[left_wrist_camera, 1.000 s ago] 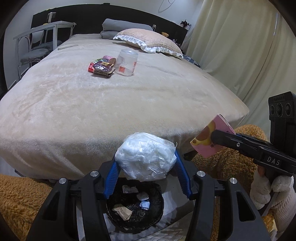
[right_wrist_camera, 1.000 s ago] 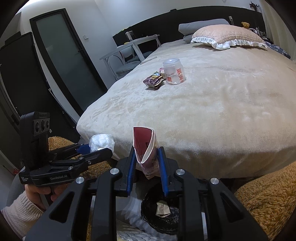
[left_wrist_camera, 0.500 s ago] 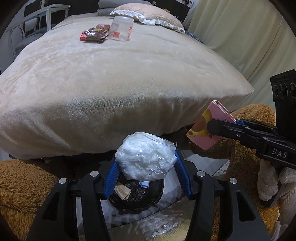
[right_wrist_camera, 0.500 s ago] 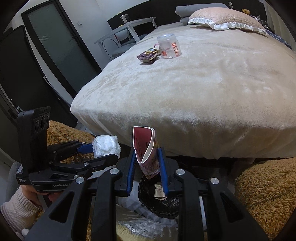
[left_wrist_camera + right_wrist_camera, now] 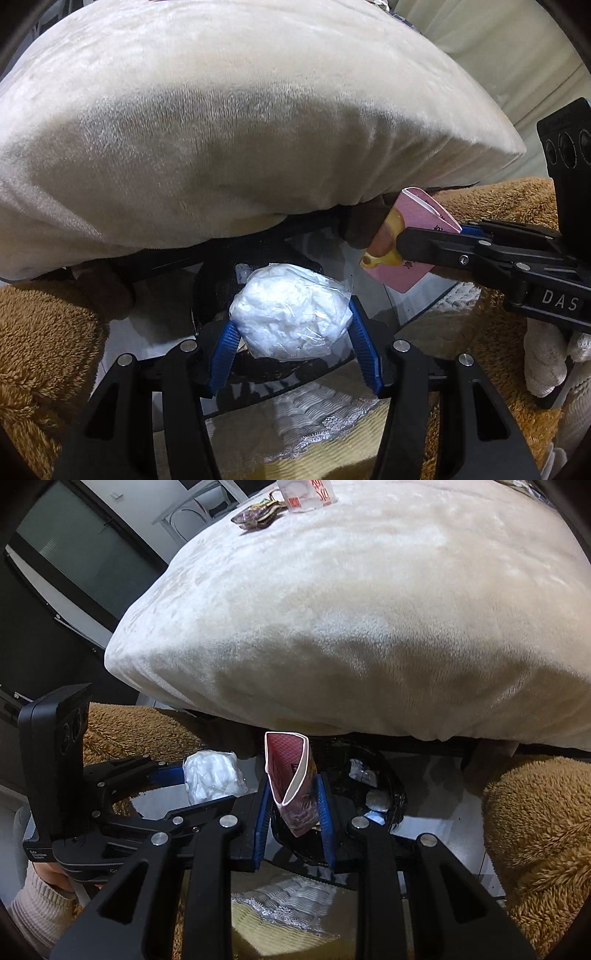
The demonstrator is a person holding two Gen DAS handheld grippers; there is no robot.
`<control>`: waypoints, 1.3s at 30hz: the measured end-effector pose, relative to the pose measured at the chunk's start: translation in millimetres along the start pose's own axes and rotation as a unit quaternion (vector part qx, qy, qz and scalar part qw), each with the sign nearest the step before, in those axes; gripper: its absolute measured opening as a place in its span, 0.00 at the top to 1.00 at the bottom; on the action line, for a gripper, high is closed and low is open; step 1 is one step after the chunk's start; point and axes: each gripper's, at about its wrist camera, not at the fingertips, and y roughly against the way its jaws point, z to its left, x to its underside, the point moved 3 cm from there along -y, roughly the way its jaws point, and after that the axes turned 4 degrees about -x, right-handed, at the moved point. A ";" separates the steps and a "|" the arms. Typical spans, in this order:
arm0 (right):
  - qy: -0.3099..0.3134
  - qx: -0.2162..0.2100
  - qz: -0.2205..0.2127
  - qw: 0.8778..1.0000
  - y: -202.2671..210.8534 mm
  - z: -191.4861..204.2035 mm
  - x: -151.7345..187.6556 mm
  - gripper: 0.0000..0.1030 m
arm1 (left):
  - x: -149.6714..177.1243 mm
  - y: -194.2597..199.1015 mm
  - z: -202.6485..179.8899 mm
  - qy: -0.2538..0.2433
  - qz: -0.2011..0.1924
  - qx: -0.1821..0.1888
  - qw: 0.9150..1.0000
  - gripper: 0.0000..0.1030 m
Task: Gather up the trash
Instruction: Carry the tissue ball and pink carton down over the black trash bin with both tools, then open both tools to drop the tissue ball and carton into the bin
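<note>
My left gripper (image 5: 291,343) is shut on a crumpled white plastic bag (image 5: 291,321) and holds it over a black mesh bin (image 5: 210,291) on the floor. The bag also shows in the right wrist view (image 5: 212,777). My right gripper (image 5: 293,805) is shut on a flattened pink carton (image 5: 291,782) above the same bin (image 5: 388,786), which holds several scraps. The carton shows at right in the left wrist view (image 5: 402,251). A snack wrapper (image 5: 256,515) and a clear plastic jar (image 5: 306,494) lie on the bed.
The bed with a beige blanket (image 5: 229,129) overhangs the bin. Brown fluffy rugs (image 5: 535,819) lie on both sides. A glass floor panel (image 5: 417,299) and a lace-edged mat (image 5: 288,897) lie under the grippers. A dark door (image 5: 74,554) is at left.
Both grippers have dropped lower and tilted down toward the bin, still holding the bag and the carton. The bed top has slid out of the left view.
</note>
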 end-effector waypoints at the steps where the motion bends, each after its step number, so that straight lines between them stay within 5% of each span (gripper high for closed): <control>1: -0.003 0.005 0.009 1.000 -4.5 -1.7 0.1 0.75 | 0.5 -2.3 1.0 0.002 0.006 0.000 1.000 0.47; 16: -0.043 0.013 0.069 0.997 -34.8 -15.2 0.3 0.74 | 7.4 -20.6 0.8 0.013 0.058 0.007 0.998 0.46; 23: -0.058 0.012 0.065 0.996 -36.9 -21.9 -0.3 0.62 | 5.5 -20.1 3.4 0.016 0.056 -0.004 0.998 0.36; 39: -0.040 0.003 0.019 0.999 -16.6 -17.6 -2.0 0.62 | -0.1 -1.4 7.5 0.022 0.013 -0.007 1.000 0.36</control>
